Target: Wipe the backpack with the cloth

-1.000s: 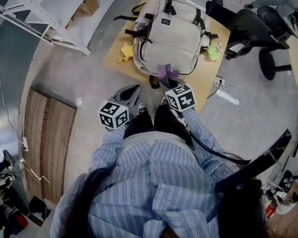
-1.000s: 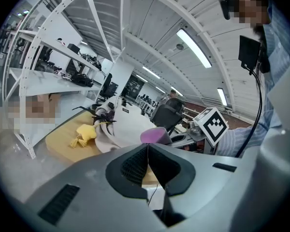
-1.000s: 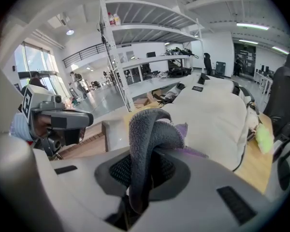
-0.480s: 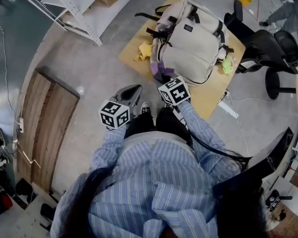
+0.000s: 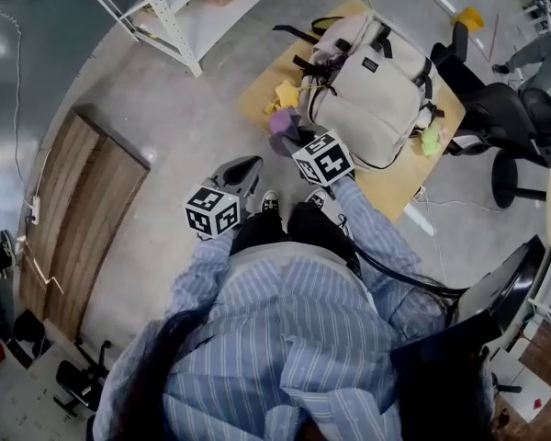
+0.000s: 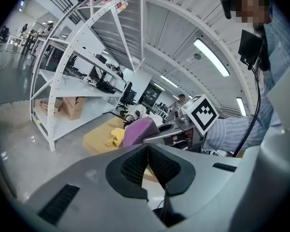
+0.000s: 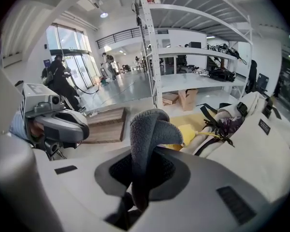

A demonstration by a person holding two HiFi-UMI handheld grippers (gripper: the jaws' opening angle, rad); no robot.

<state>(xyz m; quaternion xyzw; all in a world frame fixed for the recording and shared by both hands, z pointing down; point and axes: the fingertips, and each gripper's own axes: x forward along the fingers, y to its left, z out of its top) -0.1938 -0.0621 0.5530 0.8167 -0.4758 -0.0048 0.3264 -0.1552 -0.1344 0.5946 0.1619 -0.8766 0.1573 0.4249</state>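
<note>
1. head view. backpack (image 5: 372,95): pale, lying flat on a low wooden worktop (image 5: 397,189), its long axis running roughly away from the person. a yellow rag (image 5: 283,93) lies just beside the backpack's left side and a green rag (image 5: 430,140) just beside its right side. an office chair (image 5: 500,108) stands to the right of the backpack.
2. head view. right hand-held gripper (image 5: 292,136): at the near left corner of the backpack, carrying the purple cloth (image 5: 283,120). whether the cloth touches the backpack cannot be told here. left hand-held gripper (image 5: 246,167): low and close to the person's body, well apart from the backpack.
3. left gripper view. left hand-held gripper (image 6: 147,148): jaws pressed together, nothing between them. the cloth (image 6: 139,131) and the right hand-held gripper's marker cube show beyond, toward the backpack's side.
4. right gripper view. right hand-held gripper (image 7: 146,175): jaws clamped on the cloth (image 7: 147,129), which stands up in a fold above them. the backpack (image 7: 253,129) lies ahead and to the right, close by. the left hand-held gripper (image 7: 53,122) sits off to the left.
5. judgement. the right hand-held gripper is much the nearer. the coming stroke likely runs rightward and forward onto the backpack's front panel, along its long axis.
</note>
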